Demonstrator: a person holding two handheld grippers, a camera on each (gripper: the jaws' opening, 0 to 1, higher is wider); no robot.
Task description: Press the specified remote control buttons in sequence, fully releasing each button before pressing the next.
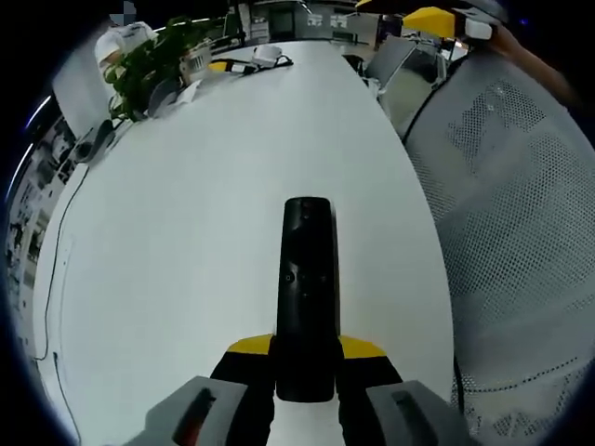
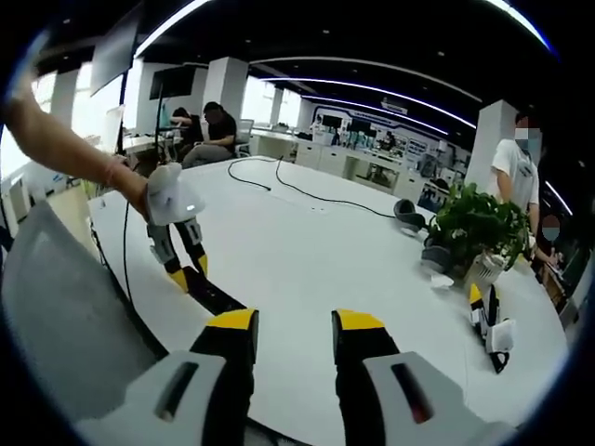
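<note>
We held the black remote control (image 1: pixel 306 288) clenched in the left gripper (image 1: pixel 306 358) above the white bench (image 1: pixel 186 242), while the right gripper (image 2: pixel 294 336), jaws released, needed one jaw tip squarely over a button.

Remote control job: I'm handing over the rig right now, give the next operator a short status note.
Left gripper: shut on the black remote control, held out over the white table, buttons facing up.
Right gripper: open, empty, hovering over the table, away from the remote.
Done: remote picked up and steadied. Which buttons were pressed cannot be told.
Left: bring the right gripper over and press the buttons in sequence, fully releasing each.
</note>
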